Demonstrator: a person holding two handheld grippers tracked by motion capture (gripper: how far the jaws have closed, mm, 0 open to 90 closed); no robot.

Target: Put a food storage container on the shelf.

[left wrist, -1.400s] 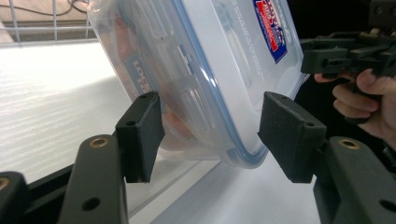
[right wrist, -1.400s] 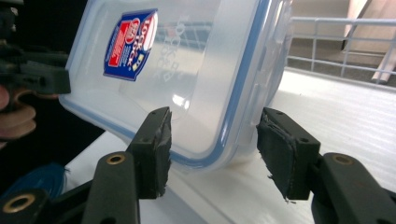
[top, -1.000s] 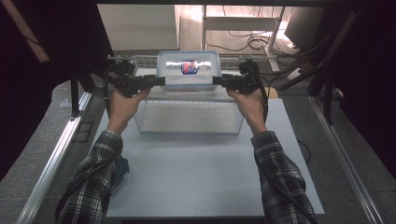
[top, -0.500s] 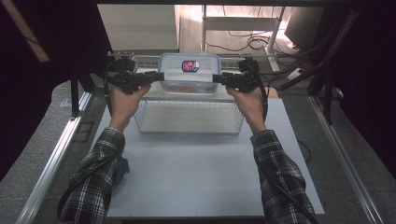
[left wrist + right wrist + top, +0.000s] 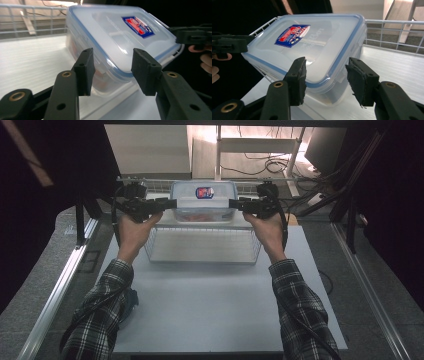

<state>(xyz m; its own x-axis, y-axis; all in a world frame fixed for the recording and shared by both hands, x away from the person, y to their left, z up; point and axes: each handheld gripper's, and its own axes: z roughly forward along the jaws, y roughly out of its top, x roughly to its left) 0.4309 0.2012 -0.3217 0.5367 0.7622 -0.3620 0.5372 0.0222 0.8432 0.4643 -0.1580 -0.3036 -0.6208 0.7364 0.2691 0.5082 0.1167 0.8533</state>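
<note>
High view: the box [image 5: 204, 200] sits upper centre, farther back than a second ago, beyond the basket [image 5: 202, 245], probably being set down. Left gripper [image 5: 112, 68] view: jaws spread around its corner. Right gripper [image 5: 325, 72] view: likewise spread.

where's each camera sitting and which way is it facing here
High view: above the person's side, facing forward and down at the table, wire basket and lidded container; forearms, hands and both grippers show.
Left gripper view: on the left gripper, facing one end of the container; its black fingers show.
Right gripper view: on the right gripper, facing the opposite end; its fingers show.
Shared: the container's red-and-blue label.
</note>
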